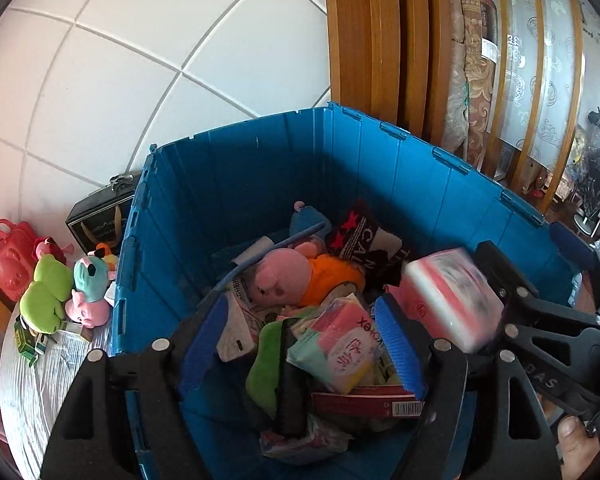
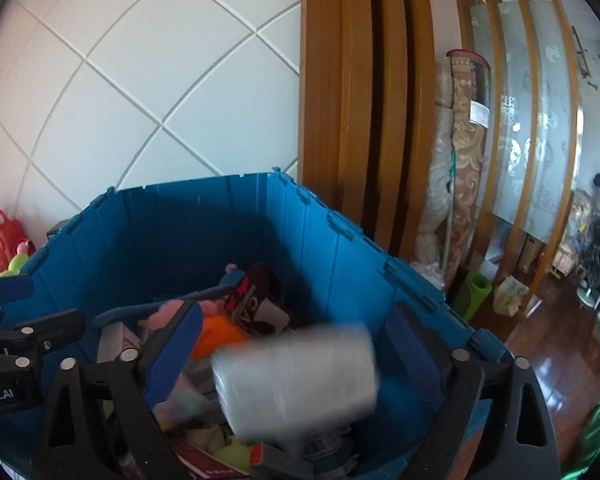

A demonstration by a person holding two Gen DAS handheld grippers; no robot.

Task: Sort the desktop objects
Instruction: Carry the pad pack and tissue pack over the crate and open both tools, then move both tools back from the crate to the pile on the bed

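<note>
Against the white tiled wall, a blue crate stands beside wooden slats.

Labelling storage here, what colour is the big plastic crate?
Blue; the big plastic crate shows best in the left wrist view.

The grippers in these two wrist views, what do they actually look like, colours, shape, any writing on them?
Both are black plastic frames with triangular cut-outs and round silver bolt heads at the joints. The left gripper and right gripper each carry two fingers faced with blue textured pads. White lettering shows on the bodies, partly cut off: "DAS" on one, "oboot.AI" on the other. No cables or sleeves are visible.
</note>
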